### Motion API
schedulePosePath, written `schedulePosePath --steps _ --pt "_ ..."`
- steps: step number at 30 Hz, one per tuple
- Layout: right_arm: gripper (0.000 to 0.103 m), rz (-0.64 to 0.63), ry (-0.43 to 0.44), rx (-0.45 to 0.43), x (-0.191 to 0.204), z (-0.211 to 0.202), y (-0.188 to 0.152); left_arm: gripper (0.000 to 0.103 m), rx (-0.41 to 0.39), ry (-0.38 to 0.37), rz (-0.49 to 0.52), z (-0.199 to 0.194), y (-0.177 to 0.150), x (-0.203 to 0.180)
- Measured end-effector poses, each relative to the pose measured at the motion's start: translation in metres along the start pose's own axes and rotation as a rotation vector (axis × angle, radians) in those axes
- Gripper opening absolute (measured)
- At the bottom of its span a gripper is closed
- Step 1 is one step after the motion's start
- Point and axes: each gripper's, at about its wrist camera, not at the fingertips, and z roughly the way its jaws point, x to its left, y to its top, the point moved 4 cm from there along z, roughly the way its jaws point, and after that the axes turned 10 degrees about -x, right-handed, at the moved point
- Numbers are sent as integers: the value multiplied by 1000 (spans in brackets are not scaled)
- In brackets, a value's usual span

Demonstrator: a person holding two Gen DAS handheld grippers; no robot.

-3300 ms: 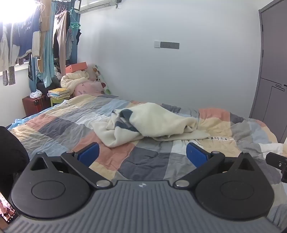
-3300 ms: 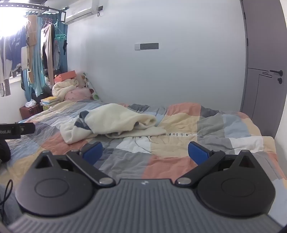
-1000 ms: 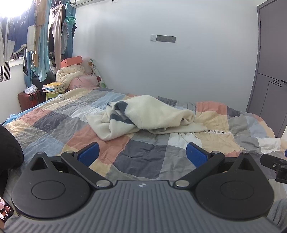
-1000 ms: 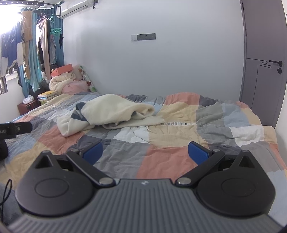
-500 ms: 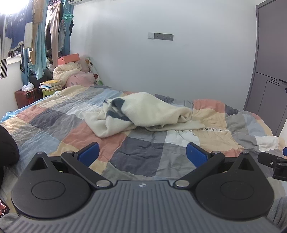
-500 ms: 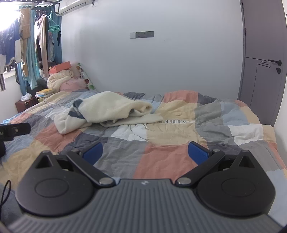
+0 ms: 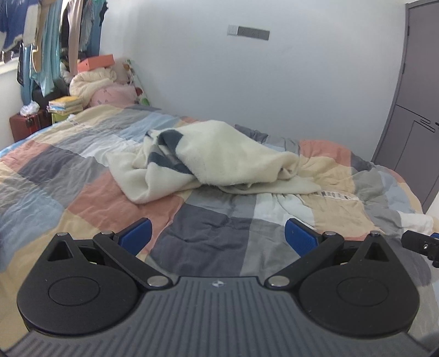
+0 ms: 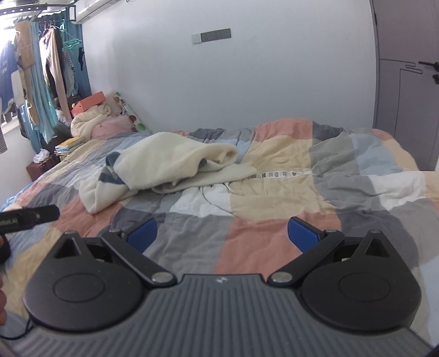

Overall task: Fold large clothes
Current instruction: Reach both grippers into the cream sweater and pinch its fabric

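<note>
Bed (image 7: 104,197) covered by a patchwork quilt in grey, salmon, cream and pale blue; plain white wall behind. A cream garment with dark blue stripes (image 7: 219,162) lies crumpled on the quilt, well ahead of both sets of jaws, untouched. Left gripper (image 7: 218,236): jaws spread wide, empty, above the quilt. Right gripper (image 8: 222,232): jaws likewise spread, empty. Left view alone shows a grey wardrobe (image 7: 417,109) ahead to the right. Right view alone shows a door handle (image 8: 428,65) and an air conditioner (image 8: 93,8) high to the left. Both show hanging clothes (image 8: 52,71) far left.
</note>
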Motion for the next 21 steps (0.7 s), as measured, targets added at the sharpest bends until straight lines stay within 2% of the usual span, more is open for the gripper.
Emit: schedulePosePath --steps 11,15,20,21 --pt "103 63 34 61 -6 140 24 103 66 -12 -53 172 27 20" --pt "102 132 83 65 -13 200 28 103 80 -71 -106 236 22 28" --pt "95 241 126 104 -25 286 21 103 78 -137 -147 306 6 29" --pt "90 254 127 102 -27 301 19 103 76 -158 -150 315 0 30"
